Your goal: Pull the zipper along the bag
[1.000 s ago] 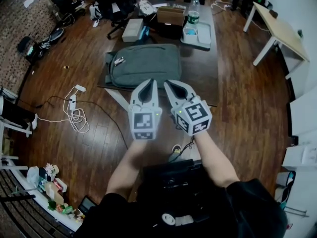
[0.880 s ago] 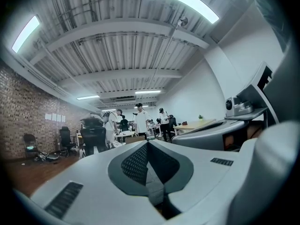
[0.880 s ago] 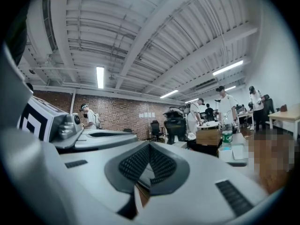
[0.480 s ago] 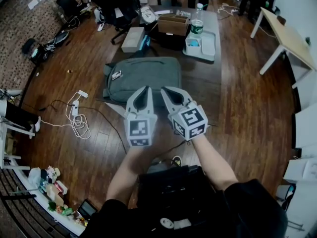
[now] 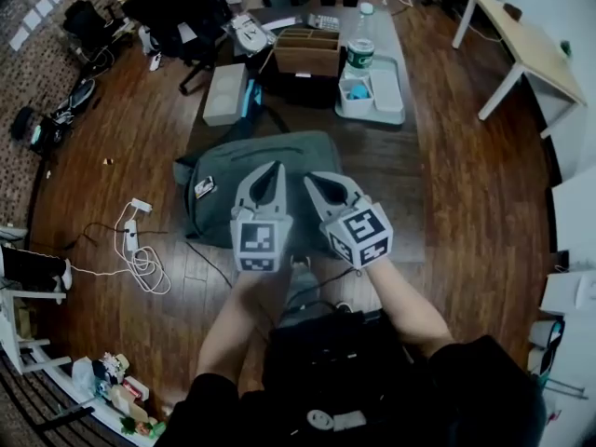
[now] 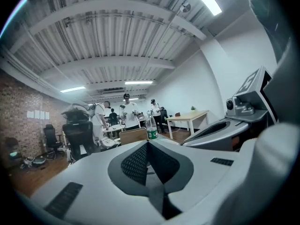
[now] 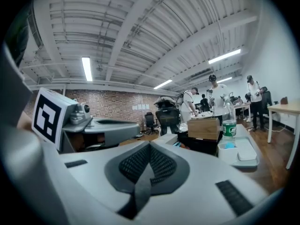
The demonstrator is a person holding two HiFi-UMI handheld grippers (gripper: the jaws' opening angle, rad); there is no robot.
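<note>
Table (image 5: 391, 184) holds bag (image 5: 265, 149) under left claw (image 5: 277, 168), right claw (image 5: 313, 181) (bottle label (image 5: 360, 57) illegible).

Head view, steeply down.
- Grey bag (image 5: 242, 156): flat on a dark low bench (image 5: 382, 170), small tag (image 5: 201, 188) at its left end.
- Left hand-held gripper (image 5: 273, 169) and right hand-held gripper (image 5: 315, 180): side by side over the bag's near half, jaw tips together; contact with the bag not discernible.
- Bench, far end: white tray (image 5: 386, 96), green-labelled bottle (image 5: 360, 49), wooden box (image 5: 307, 52).
- Wooden floor (image 5: 102, 277): white power strip (image 5: 130, 226) with coiled cable.
</note>
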